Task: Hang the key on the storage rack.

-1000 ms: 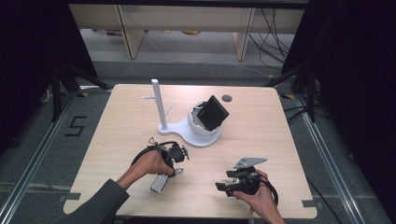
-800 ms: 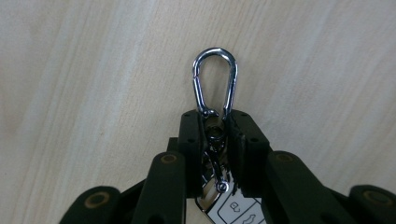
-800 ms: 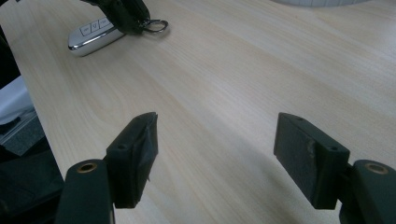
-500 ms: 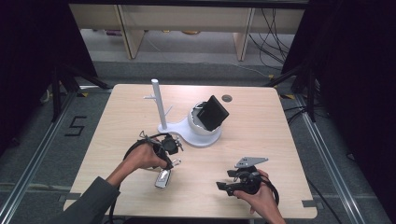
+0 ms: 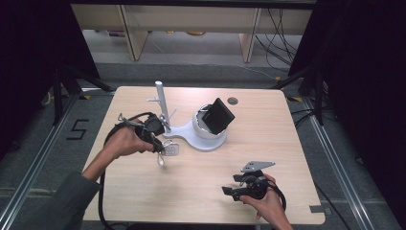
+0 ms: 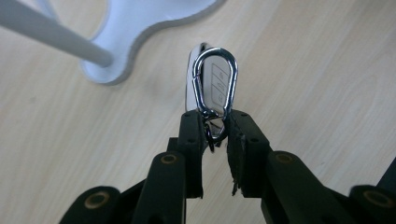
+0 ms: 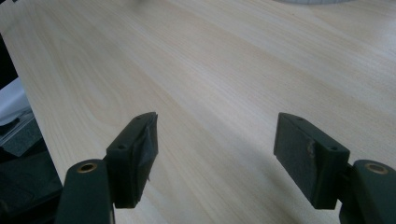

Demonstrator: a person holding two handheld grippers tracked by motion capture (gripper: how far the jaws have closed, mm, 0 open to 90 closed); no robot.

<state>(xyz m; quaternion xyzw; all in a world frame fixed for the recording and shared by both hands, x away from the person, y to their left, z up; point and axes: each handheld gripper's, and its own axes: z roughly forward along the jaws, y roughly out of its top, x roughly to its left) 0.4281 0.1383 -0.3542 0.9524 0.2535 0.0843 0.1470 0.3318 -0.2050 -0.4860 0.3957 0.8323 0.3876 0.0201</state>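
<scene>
My left gripper (image 5: 160, 143) hovers just left of the white stand's base (image 5: 206, 140), close to its upright post (image 5: 161, 99). In the left gripper view the gripper (image 6: 215, 128) is shut on the lower end of a silver carabiner (image 6: 232, 70). A pale key fob (image 6: 218, 83) with buttons hangs behind the carabiner's loop. In the high view the key fob (image 5: 168, 150) dangles over the table beside the base. My right gripper (image 5: 229, 191) rests near the table's front right. It is seen open over bare wood in the right gripper view (image 7: 215, 158).
A black box (image 5: 218, 115) sits tilted in the round white bowl part of the stand. A small dark round hole (image 5: 232, 100) marks the table's far side. The light wooden table (image 5: 268, 143) has open room between the two grippers.
My left gripper has carried the carabiner and key fob away from the front of the table, back and left toward the stand's post. The right gripper has stayed in place.
</scene>
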